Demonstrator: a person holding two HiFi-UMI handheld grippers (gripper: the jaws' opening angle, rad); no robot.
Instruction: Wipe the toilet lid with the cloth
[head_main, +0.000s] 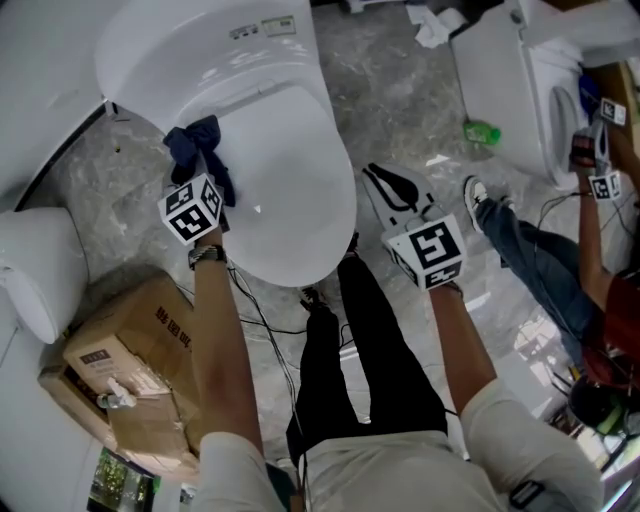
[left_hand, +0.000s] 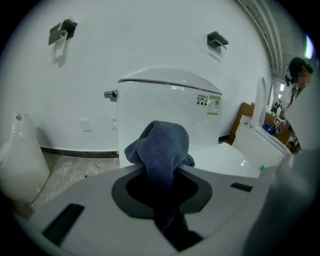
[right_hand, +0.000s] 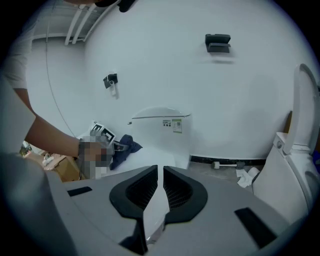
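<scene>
The white toilet lid (head_main: 295, 175) is down, below the tank (head_main: 215, 45). A dark blue cloth (head_main: 198, 143) is bunched at the lid's left rear, and my left gripper (head_main: 207, 178) is shut on it. In the left gripper view the cloth (left_hand: 162, 150) bulges out between the jaws and hides the tips. My right gripper (head_main: 390, 190) hangs over the floor to the right of the lid's front, apart from it. Its jaws stand almost together with only a thin slit and nothing between them; the right gripper (right_hand: 160, 182) faces the lid (right_hand: 152, 160) and the cloth (right_hand: 124, 146).
A cardboard box (head_main: 130, 375) sits at the lower left beside a white urinal (head_main: 35, 275). Another toilet (head_main: 515, 75) stands at the right, where a second person (head_main: 545, 275) holds grippers. Cables (head_main: 270, 330) trail on the marble floor by my legs.
</scene>
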